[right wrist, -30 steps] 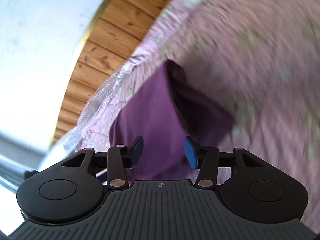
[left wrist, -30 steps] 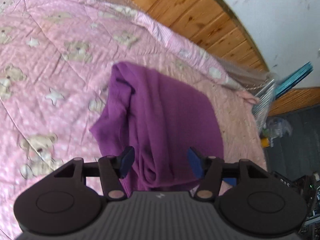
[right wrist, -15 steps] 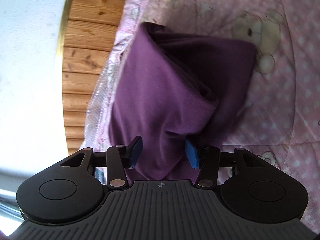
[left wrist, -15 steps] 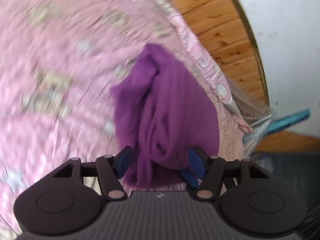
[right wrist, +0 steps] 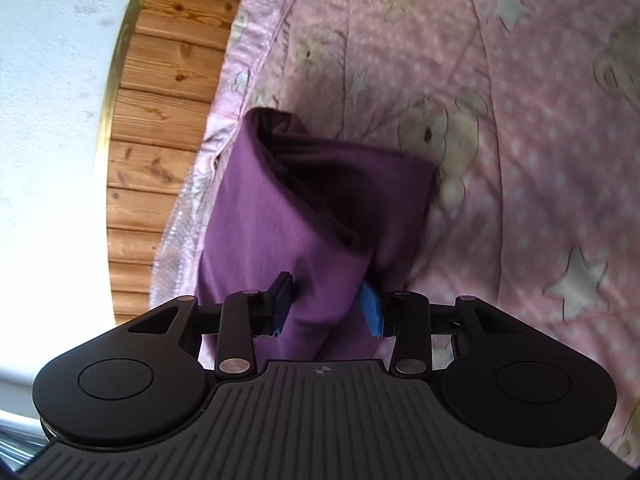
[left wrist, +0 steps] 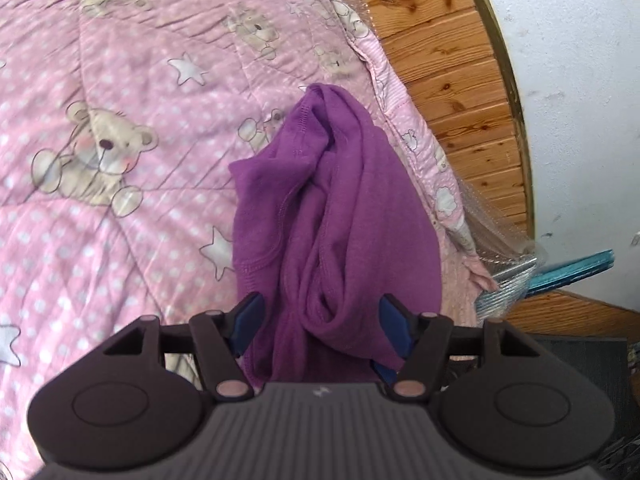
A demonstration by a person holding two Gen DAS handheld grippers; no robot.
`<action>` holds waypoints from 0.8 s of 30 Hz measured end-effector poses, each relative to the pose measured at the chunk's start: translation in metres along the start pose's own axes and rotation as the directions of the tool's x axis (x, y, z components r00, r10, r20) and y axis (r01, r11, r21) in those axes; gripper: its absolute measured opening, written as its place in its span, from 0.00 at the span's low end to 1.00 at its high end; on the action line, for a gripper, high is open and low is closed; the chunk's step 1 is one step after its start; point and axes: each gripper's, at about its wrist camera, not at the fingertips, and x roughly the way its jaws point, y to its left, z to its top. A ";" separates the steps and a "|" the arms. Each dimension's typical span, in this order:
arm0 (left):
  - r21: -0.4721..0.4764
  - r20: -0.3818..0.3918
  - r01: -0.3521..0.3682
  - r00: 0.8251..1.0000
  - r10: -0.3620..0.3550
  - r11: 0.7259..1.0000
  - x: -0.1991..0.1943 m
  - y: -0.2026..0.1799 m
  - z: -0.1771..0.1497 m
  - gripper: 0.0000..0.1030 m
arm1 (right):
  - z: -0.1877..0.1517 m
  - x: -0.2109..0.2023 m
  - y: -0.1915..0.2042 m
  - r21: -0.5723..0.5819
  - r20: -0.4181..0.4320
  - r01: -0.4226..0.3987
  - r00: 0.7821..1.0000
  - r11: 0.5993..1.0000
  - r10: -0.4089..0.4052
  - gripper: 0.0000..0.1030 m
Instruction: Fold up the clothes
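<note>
A purple garment (left wrist: 340, 216) lies bunched in long folds on the pink teddy-bear quilt (left wrist: 120, 80), close to the bed's edge. My left gripper (left wrist: 320, 322) has the near end of the bundle squeezed between its blue pads (left wrist: 248, 318). In the right wrist view the same purple garment (right wrist: 280, 216) shows as a thick rolled fold. The right gripper (right wrist: 326, 306) is closing its jaws on that fold's near end, and both of its pads (right wrist: 282, 304) touch the cloth. Neither gripper shows in the other's view.
The quilt's hem (left wrist: 400, 112) runs along a wood-panelled wall (left wrist: 452, 80) with white plaster above. Clear plastic wrap (left wrist: 492, 232) and a teal object (left wrist: 572, 268) sit past the bed's corner. More pink quilt (right wrist: 540, 160) spreads to the right.
Both grippers have rolled and sunk toward the bed. The garment has gone from a loose drape to a tight bundle. The right jaws have narrowed onto its fold.
</note>
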 end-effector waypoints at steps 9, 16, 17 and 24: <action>0.168 -0.034 0.029 0.999 -0.024 0.985 -0.018 -0.048 -0.023 0.13 | 0.028 -0.025 0.030 -0.238 -0.024 0.009 1.000 0.971 -0.015 0.08; 0.144 -0.051 -0.061 0.996 0.069 0.988 0.010 -0.025 -0.041 0.18 | 0.045 0.003 0.014 -0.344 -0.126 0.056 0.986 0.937 -0.106 0.09; 0.151 -0.054 -0.057 0.996 0.066 0.987 0.006 -0.026 -0.039 0.21 | 0.047 0.001 0.014 -0.341 -0.134 0.055 0.985 0.938 -0.106 0.10; 0.082 0.084 -0.135 0.988 0.128 0.987 -0.037 -0.011 -0.015 0.73 | 0.047 -0.035 0.046 -0.525 0.017 0.155 0.985 0.837 -0.172 0.64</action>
